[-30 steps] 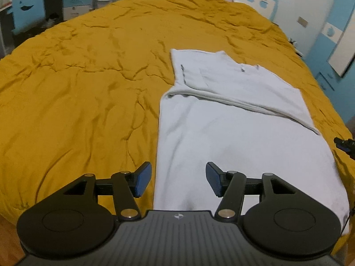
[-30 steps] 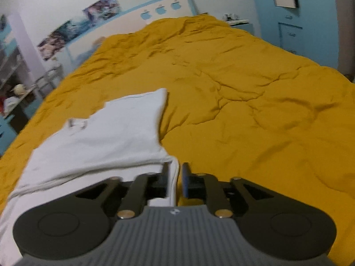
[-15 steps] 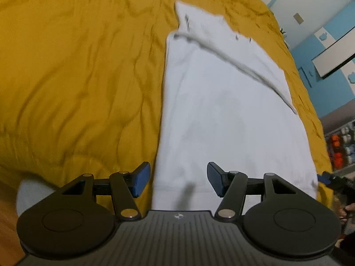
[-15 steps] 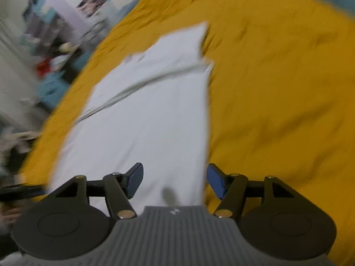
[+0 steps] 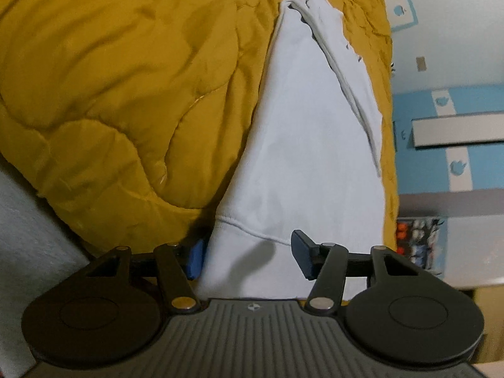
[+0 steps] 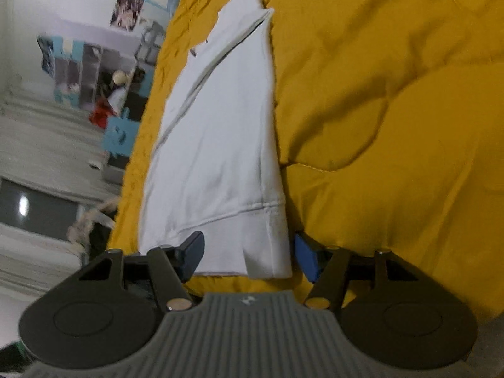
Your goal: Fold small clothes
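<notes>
Both grippers are now sitting low at the near hem of the white shirt [image 5: 308,145], where a second ago we were holding them higher and further back, the right one pinched on its side edge. Going left to right: we are holding the left gripper [image 5: 249,256] wide open around the hem's left corner, one blue pad against the edge by the yellow quilt [image 5: 126,78], the other over the cloth, gripping nothing. Further right, we are spreading the right gripper [image 6: 249,256] just as wide around the opposite corner, also empty. The shirt is lying flat along the quilt, its sleeves already folded in at the far end, its hem band hanging at the bed's edge. We are judging it light, soft and limp, likely to sag and crease, so we are aiming to pinch both hem corners through the thicker stitched band
</notes>
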Demonstrator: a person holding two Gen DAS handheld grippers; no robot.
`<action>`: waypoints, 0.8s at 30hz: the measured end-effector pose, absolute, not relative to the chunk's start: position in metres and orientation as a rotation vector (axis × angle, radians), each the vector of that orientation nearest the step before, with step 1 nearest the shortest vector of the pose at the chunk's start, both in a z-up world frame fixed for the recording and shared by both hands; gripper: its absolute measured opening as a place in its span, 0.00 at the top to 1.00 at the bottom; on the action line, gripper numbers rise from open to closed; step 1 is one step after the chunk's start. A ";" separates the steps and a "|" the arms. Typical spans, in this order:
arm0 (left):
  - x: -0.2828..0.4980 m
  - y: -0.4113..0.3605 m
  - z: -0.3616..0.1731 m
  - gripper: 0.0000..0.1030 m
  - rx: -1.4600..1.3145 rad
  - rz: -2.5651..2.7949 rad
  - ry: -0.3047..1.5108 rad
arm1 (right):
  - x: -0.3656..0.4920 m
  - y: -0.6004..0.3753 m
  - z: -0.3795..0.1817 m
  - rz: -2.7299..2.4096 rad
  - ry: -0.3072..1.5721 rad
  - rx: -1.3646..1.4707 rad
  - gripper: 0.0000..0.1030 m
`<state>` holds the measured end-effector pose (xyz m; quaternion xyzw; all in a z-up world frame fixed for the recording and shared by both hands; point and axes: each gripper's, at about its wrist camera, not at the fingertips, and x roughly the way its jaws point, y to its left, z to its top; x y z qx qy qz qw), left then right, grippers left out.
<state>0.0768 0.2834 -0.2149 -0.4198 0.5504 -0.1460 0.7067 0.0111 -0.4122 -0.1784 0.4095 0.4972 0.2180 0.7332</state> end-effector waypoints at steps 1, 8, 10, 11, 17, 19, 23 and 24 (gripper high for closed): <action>0.077 0.285 -0.216 0.48 -0.942 -0.322 1.222 | 0.009 -0.413 -0.181 0.472 1.077 0.910 0.58; 0.071 0.284 -0.217 0.96 -0.946 -0.338 1.215 | 0.001 -0.403 -0.186 0.465 1.015 0.908 0.79; 0.072 0.281 -0.212 0.97 -0.932 -0.335 1.214 | 0.005 -0.400 -0.184 0.473 1.012 0.883 0.88; 0.074 0.281 -0.209 0.97 -0.944 -0.340 1.213 | 0.005 -0.400 -0.183 0.474 1.010 0.877 0.90; 0.079 0.280 -0.179 0.97 -0.990 -0.408 1.136 | 0.006 -0.394 -0.161 0.581 0.841 0.896 0.93; 0.082 0.278 -0.169 0.97 -1.000 -0.433 1.106 | 0.011 -0.391 -0.151 0.587 0.808 0.894 0.93; 0.097 0.271 -0.143 0.97 -1.031 -0.484 1.021 | 0.023 -0.384 -0.129 0.601 0.728 0.909 0.94; 0.102 0.271 -0.136 0.97 -1.022 -0.493 1.004 | 0.027 -0.383 -0.123 0.607 0.699 0.920 0.94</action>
